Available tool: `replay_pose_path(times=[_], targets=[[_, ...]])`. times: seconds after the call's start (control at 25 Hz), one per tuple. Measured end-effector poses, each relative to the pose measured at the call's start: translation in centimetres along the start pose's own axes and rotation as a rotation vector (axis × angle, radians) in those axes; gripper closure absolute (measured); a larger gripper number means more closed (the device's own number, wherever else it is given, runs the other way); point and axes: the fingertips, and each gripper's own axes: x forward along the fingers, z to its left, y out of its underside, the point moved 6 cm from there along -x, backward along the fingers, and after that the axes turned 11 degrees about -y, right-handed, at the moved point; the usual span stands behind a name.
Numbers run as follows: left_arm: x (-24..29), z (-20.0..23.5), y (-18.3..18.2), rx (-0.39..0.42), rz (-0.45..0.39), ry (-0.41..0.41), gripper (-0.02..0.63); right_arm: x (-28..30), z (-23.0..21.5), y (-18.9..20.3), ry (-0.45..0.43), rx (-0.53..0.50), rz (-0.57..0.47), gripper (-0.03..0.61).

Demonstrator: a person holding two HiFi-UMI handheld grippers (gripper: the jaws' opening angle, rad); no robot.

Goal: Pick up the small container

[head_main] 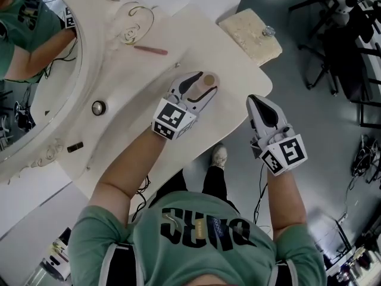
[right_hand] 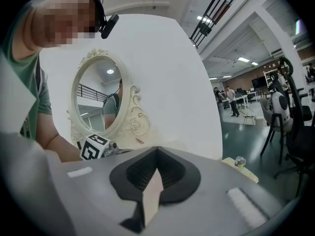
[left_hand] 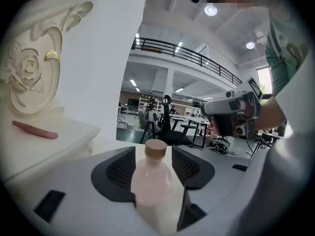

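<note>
Two grippers: left gripper out in front of the mirror; right gripper farther from the mirror, at the table edge.
Left jaws: clamped on the small container from both sides.
Container's look: pale bottle, tan cap, upright.
Container's place: over the tabletop, well out from the mirror.
Right jaws: pressed together, nothing between.
Pink stick: lying near the mirror's base.
</note>
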Motion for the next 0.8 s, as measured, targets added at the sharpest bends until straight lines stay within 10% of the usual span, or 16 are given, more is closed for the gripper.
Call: replay_pose_path(times=[0.8], targets=[[1.6,-1.1,0.0,0.075,-0.037,-0.037,0.476,-1.3,0.0,1.7,0.003,0.033,0.005,0.571]])
